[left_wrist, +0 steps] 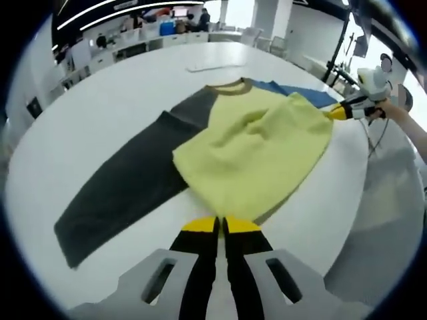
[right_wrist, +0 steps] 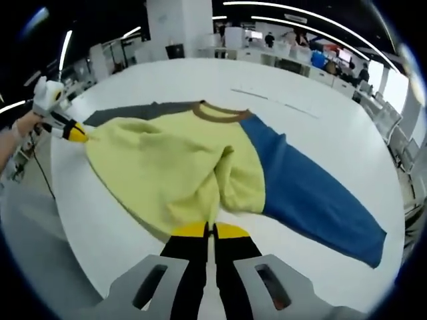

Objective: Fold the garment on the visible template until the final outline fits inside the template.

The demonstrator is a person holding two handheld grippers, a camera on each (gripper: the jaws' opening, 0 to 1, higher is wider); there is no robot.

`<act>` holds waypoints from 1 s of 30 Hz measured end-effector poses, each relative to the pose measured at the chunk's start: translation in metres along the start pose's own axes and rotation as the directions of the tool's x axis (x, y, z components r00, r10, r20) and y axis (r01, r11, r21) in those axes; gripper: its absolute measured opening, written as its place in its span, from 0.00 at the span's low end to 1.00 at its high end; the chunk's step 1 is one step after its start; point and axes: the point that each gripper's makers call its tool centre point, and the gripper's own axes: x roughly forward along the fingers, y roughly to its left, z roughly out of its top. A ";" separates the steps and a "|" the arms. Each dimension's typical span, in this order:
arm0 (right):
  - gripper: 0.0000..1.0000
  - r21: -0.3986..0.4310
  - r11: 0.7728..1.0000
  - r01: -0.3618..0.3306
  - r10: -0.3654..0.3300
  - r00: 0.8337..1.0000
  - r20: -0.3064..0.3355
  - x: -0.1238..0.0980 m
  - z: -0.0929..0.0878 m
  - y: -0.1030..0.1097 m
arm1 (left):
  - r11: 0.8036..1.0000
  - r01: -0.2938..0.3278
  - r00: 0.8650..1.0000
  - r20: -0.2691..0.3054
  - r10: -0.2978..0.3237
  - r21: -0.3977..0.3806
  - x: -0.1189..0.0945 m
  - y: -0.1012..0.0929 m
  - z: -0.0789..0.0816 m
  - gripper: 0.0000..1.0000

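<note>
My left gripper (left_wrist: 221,225) and right gripper (right_wrist: 209,231) each clamp the yellow hem of the sweater (left_wrist: 253,150) on the white table (left_wrist: 100,113). The left gripper view displays its dark sleeve (left_wrist: 127,180); the right gripper view, its blue sleeve (right_wrist: 313,193).

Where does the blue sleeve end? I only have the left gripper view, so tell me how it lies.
Observer: In the right gripper view the blue sleeve lies spread flat on the white table, running away from the yellow body to a square cuff.
Operator: Now report the right gripper's own jaws.
Observer: The right gripper has its jaws closed together on the hem of the yellow body, and the cloth bunches into a deep fold just above them.
</note>
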 end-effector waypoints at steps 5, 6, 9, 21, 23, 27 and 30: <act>0.03 -0.048 0.999 -0.005 0.005 1.000 -0.004 -0.015 0.010 0.006 | 1.000 -0.009 1.000 0.004 0.009 0.024 -0.009 0.001 0.008 0.00; 0.03 -0.053 0.999 -0.004 0.003 1.000 -0.002 -0.017 0.011 0.006 | 1.000 -0.007 1.000 0.010 0.007 0.029 -0.011 0.000 0.011 0.00; 0.03 -0.068 0.998 -0.008 0.008 1.000 0.001 -0.025 0.016 0.010 | 0.999 -0.010 1.000 0.014 0.010 0.040 -0.017 -0.001 0.015 0.00; 0.03 -0.147 0.988 -0.035 0.031 0.999 -0.035 -0.058 0.025 0.029 | 0.996 0.005 1.000 0.016 -0.006 0.087 -0.045 -0.016 0.024 0.00; 0.03 -0.155 0.987 -0.034 0.028 0.999 -0.036 -0.063 0.026 0.030 | 0.996 0.009 1.000 0.017 -0.010 0.094 -0.048 -0.019 0.026 0.00; 0.03 -0.177 0.983 -0.037 0.027 0.998 -0.053 -0.073 0.023 0.033 | 0.992 0.018 1.000 0.003 -0.018 0.124 -0.057 -0.027 0.026 0.00; 0.03 -0.189 0.981 -0.043 0.031 0.997 -0.065 -0.080 0.020 0.037 | 0.990 0.021 1.000 -0.006 -0.020 0.141 -0.063 -0.030 0.025 0.00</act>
